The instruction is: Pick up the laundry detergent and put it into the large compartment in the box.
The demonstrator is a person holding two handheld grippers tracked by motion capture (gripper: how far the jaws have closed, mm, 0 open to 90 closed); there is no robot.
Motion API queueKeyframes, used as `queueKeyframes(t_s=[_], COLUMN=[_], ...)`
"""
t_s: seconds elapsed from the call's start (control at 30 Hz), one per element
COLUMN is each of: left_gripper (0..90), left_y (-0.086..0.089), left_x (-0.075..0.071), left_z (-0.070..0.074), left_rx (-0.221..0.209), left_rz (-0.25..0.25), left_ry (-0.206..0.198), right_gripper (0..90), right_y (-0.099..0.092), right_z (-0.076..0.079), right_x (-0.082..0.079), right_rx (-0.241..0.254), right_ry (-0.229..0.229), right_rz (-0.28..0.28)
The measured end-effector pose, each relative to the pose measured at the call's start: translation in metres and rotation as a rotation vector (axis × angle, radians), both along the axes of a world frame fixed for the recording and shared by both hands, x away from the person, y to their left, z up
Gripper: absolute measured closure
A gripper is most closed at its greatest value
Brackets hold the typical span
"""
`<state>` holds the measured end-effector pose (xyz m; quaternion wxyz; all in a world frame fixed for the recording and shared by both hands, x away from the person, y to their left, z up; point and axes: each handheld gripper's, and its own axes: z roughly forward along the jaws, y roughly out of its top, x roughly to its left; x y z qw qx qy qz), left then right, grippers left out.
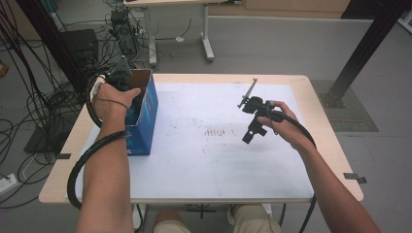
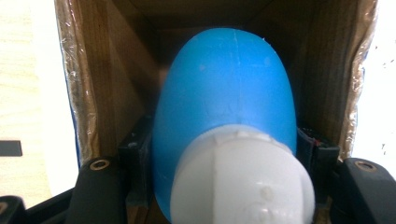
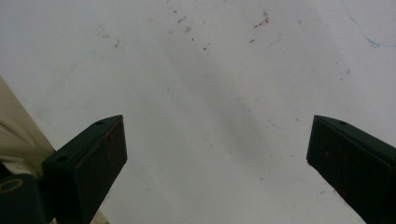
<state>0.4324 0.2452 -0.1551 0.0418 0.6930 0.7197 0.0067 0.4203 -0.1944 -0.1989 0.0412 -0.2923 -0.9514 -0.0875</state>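
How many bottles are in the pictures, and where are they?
1. A blue bottle with a white cap sits between the jaws of the left hand-held gripper, inside the cardboard box at the table's left side. The box may hide others.

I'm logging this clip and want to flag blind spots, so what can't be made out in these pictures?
- High view: the left gripper and the open blue cardboard box's inside, hidden by the left hand.
- Left gripper view: the blue plastic bottle with a white cap is cut off by the bottom edge; it hides the box's floor.
- Left gripper view: its fingers are mostly covered by the bottle.
- High view: the small marks on the white tabletop are too small to tell.
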Motion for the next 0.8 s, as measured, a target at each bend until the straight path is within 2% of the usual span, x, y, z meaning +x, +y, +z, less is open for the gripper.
queueKeyframes(t_s=[0.8], left_gripper=[36.9], left_y=[0.0000], left_x=[-0.0004], left_z=[-0.0002], left_rx=[0.000], left_rz=[0.001], left_ry=[-0.002], right_gripper=[4.9], right_y=[0.0005], right_z=[0.0005], right_x=[0.0004], right_rx=[0.000], right_ry=[0.001], right_rz=[0.003])
